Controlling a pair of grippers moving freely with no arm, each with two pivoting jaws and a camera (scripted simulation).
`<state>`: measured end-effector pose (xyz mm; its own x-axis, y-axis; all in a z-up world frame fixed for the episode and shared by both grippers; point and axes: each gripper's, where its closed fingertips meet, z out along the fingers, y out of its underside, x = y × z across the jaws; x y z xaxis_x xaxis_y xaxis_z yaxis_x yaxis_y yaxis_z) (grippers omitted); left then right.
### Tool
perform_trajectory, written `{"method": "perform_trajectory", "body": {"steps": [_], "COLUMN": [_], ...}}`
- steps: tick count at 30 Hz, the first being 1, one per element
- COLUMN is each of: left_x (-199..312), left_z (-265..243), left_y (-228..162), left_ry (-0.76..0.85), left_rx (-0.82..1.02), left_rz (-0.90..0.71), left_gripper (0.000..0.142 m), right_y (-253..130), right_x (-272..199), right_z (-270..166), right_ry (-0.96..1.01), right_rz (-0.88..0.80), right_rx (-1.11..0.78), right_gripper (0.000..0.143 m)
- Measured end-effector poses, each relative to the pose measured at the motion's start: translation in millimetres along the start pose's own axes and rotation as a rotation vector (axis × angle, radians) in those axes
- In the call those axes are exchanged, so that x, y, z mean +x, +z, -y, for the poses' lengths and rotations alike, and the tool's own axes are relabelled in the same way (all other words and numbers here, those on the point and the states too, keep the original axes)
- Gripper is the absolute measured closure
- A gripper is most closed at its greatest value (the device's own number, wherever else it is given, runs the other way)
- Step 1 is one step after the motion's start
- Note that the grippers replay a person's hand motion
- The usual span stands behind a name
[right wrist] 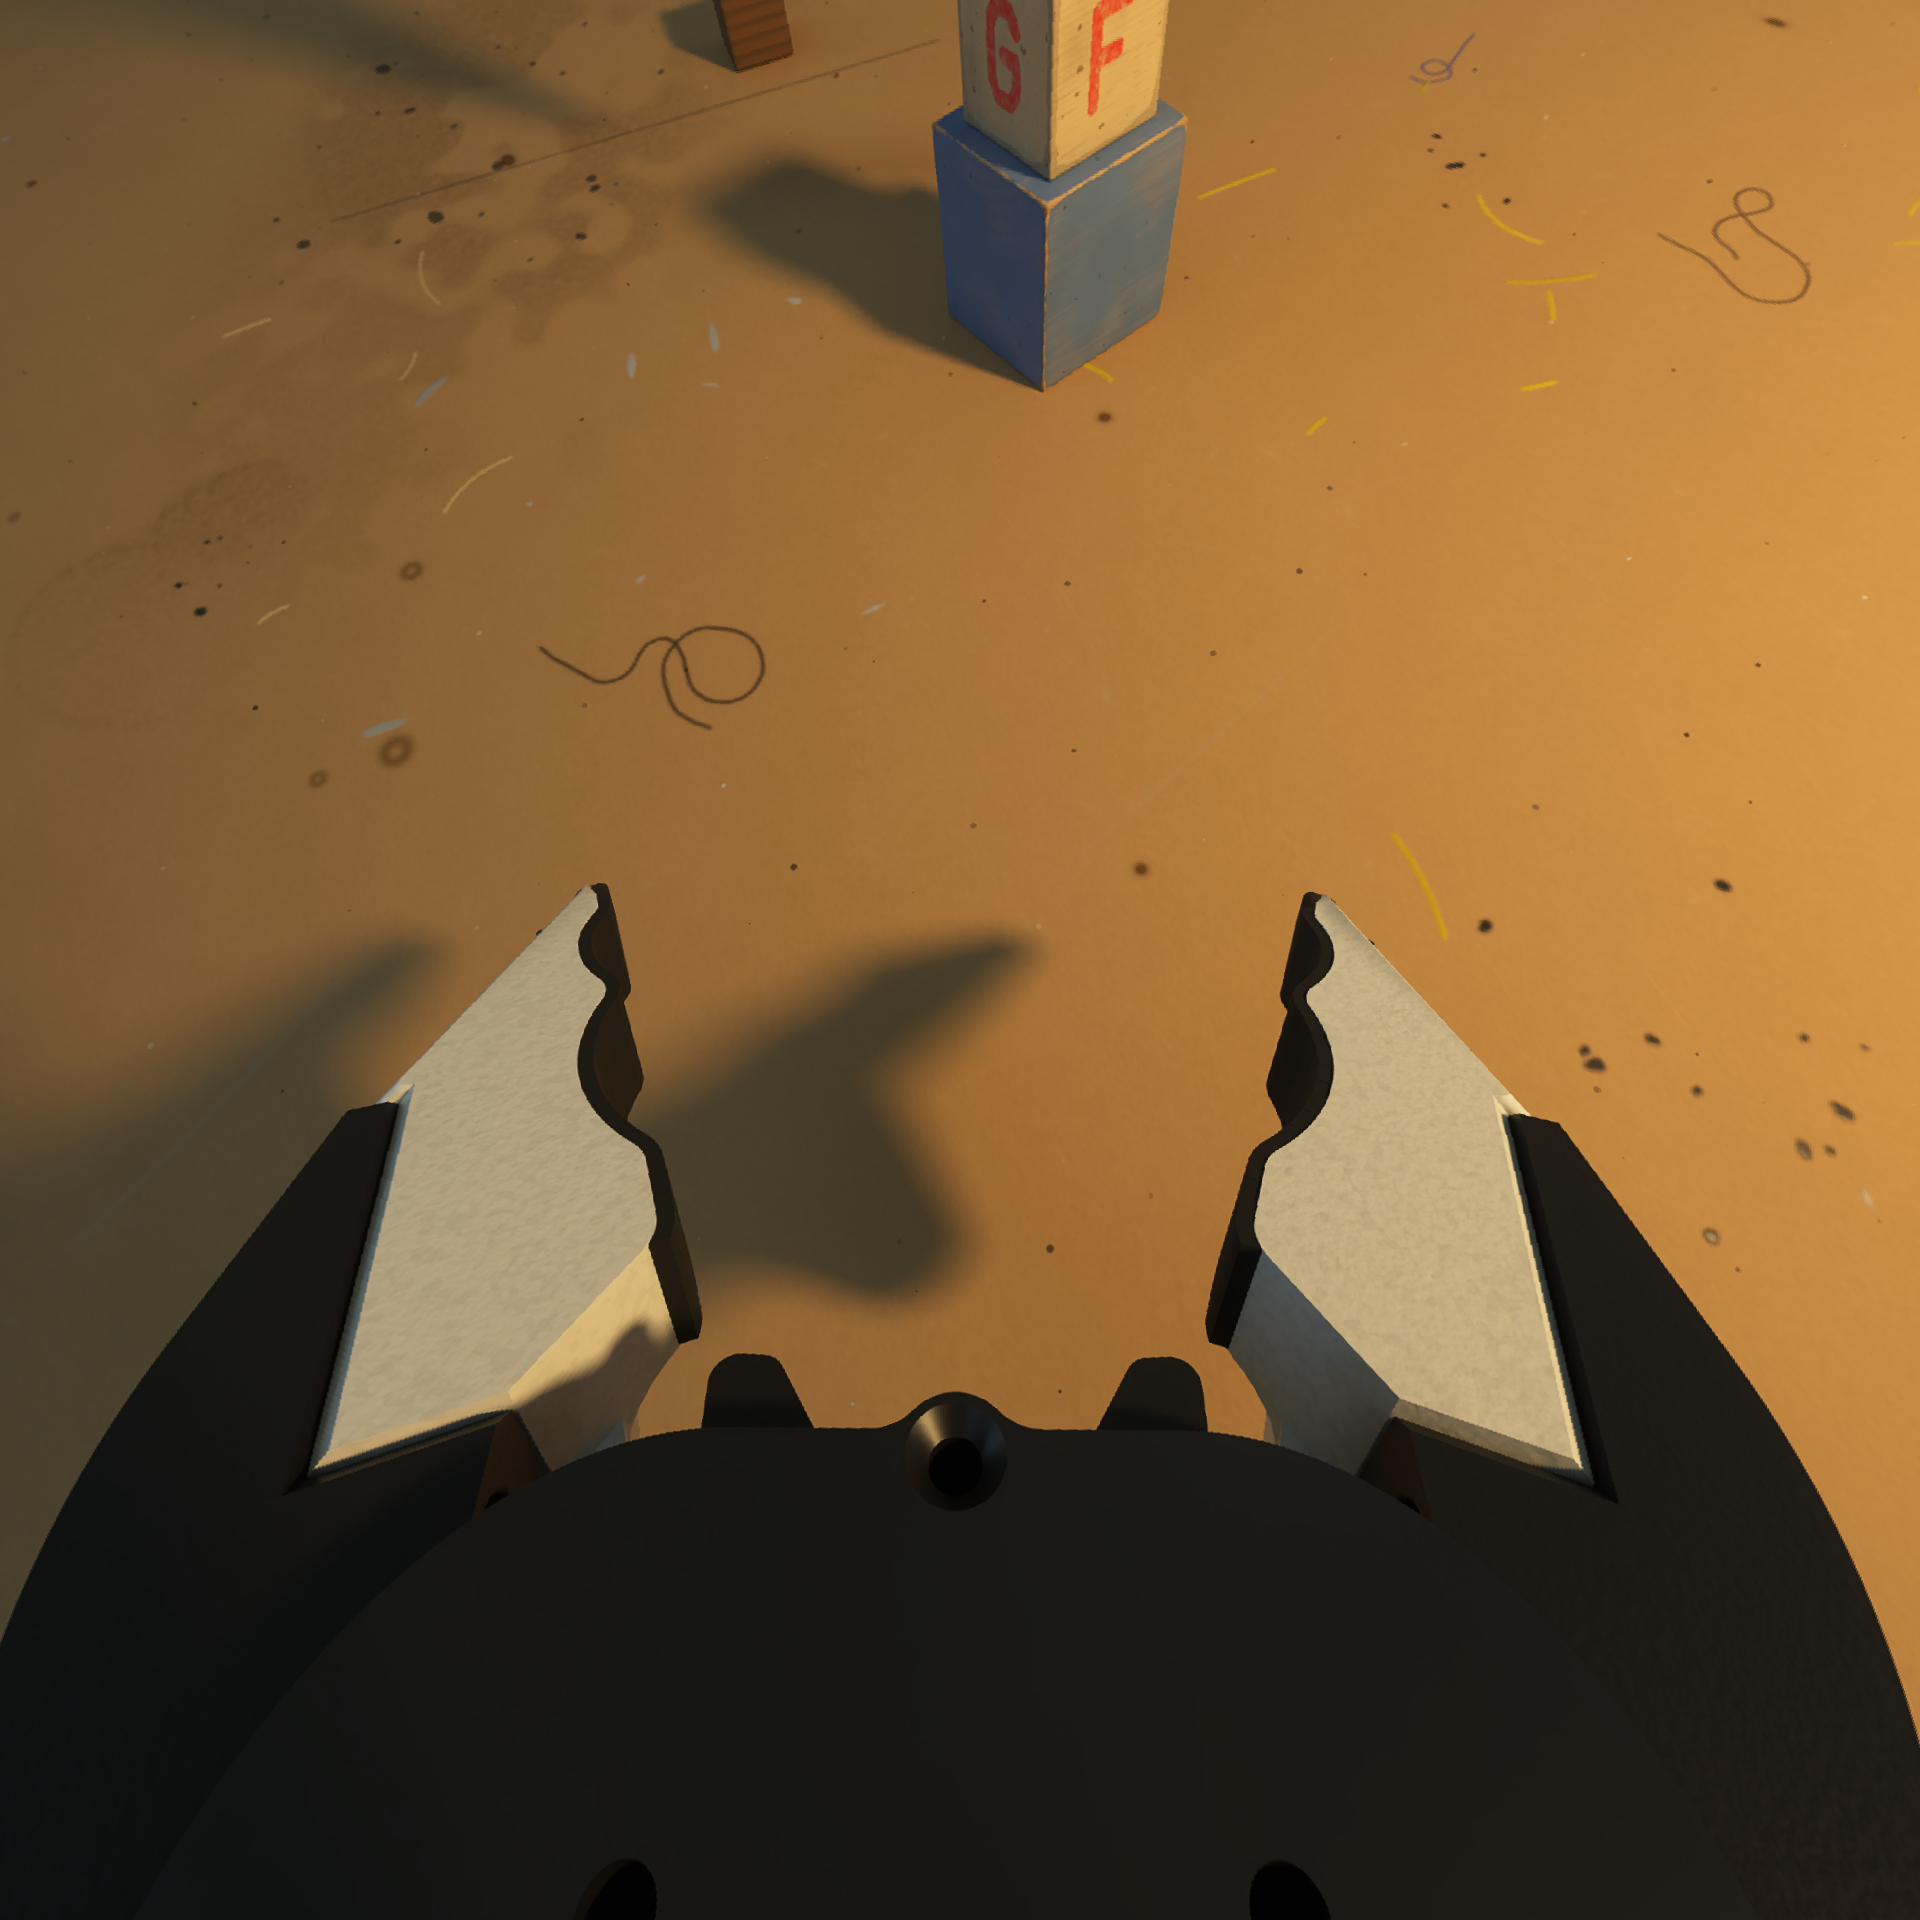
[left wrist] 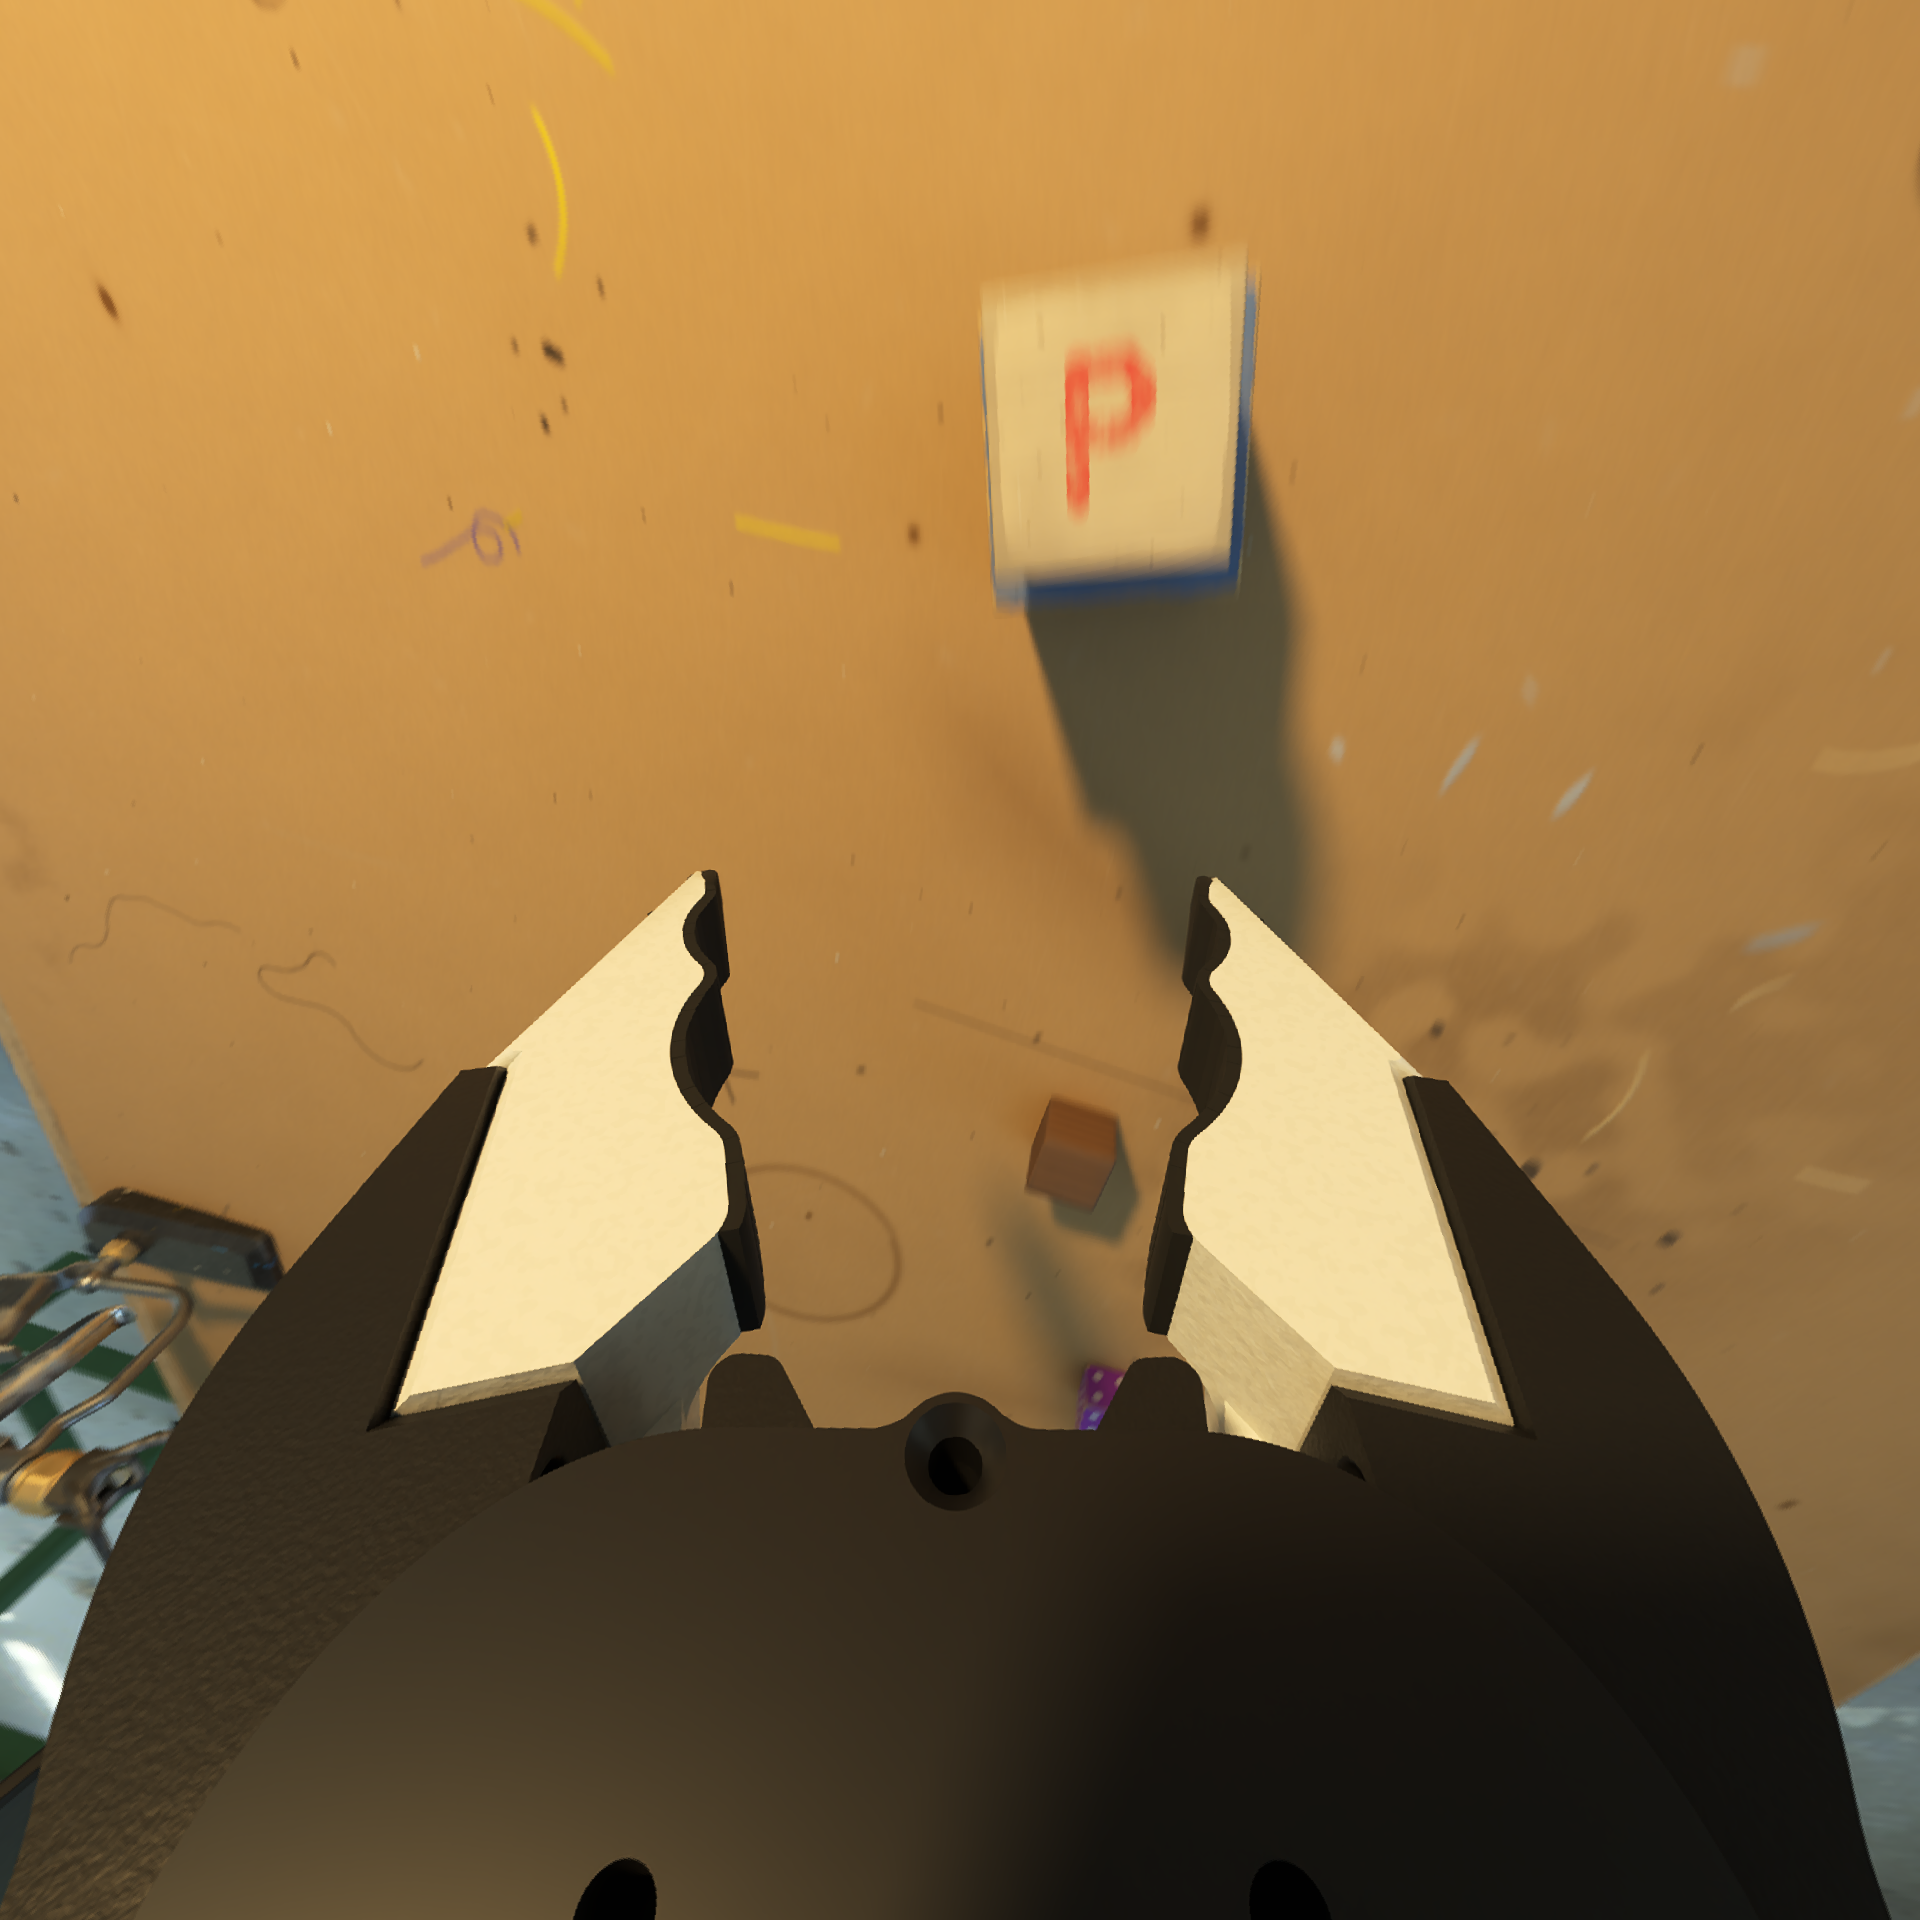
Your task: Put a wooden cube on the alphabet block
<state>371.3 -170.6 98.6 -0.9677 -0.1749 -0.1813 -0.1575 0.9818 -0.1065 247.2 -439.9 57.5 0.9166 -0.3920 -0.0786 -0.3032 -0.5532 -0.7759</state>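
**Alphabet block seen stacked on a blue block, both grippers empty**

The left hand-held gripper (left wrist: pixel 954 883) was held high above the orange counter (left wrist: pixel 312 675), its fingers spread apart and nothing caught between them. Well ahead of it, the pale alphabet block (left wrist: pixel 1114 416) was seen from above, blurred, a blue edge showing beneath it. A small brown wooden cube (left wrist: pixel 1073 1151) was left lying on the counter, framed between the fingers but far below them and untouched. A purple die (left wrist: pixel 1098 1394) was glimpsed just past the gripper body.

From the right wrist view, the right hand-held gripper (right wrist: pixel 954 894) was likewise parted and empty, kept low over bare counter. Ahead, the alphabet block (right wrist: pixel 1060 73) was seen standing upright on a blue block (right wrist: pixel 1055 249), red letters on its faces. The wooden cube (right wrist: pixel 753 31) was spotted beyond, to the left of the stack and apart from it.
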Motion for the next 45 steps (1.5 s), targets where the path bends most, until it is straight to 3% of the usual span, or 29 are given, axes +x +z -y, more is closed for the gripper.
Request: {"method": "perform_trajectory", "body": {"steps": [6,10,17,24,26,28,33,39,45], "left_x": [11,21,34,38,39,38,23,21,25], "left_z": [-94,-130,-143,-148,-149,-149,-116,-22,44], "left_y": [17,39,50,60,61,60,31,-31,-33], "left_ry": [0.083,0.136,0.193,0.230,0.224,0.200,-0.044,-0.308,-0.330], "left_rx": [-0.034,-0.026,-0.013,-0.058,-0.064,-0.082,0.005,0.146,0.113], "left_rz": [-0.028,-0.058,-0.137,-0.172,-0.189,-0.194,-0.185,-0.186,-0.191], "left_gripper": [0.049,0.058,0.085,0.103,0.117,0.116,0.116,0.116,0.116], "right_y": [3,5,4,7,7,6,3,3,1], "right_x": [-2,-4,-6,-7,-7,-7,-5,-4,-6], "right_z": [1,2,9,13,13,12,10,6,2], "right_ry": [0.004,0.010,0.000,-0.006,-0.006,-0.002,0.005,0.023,0.029], "right_rz": [0.015,0.026,0.017,0.024,0.020,0.019,0.013,0.011,0.018], "right_rx": [0.013,0.009,-0.009,-0.018,-0.019,-0.019,-0.019,-0.019,-0.013], "right_gripper": [0.017,0.017,0.017,0.017,0.017,0.017,0.019,0.021,0.022]}}
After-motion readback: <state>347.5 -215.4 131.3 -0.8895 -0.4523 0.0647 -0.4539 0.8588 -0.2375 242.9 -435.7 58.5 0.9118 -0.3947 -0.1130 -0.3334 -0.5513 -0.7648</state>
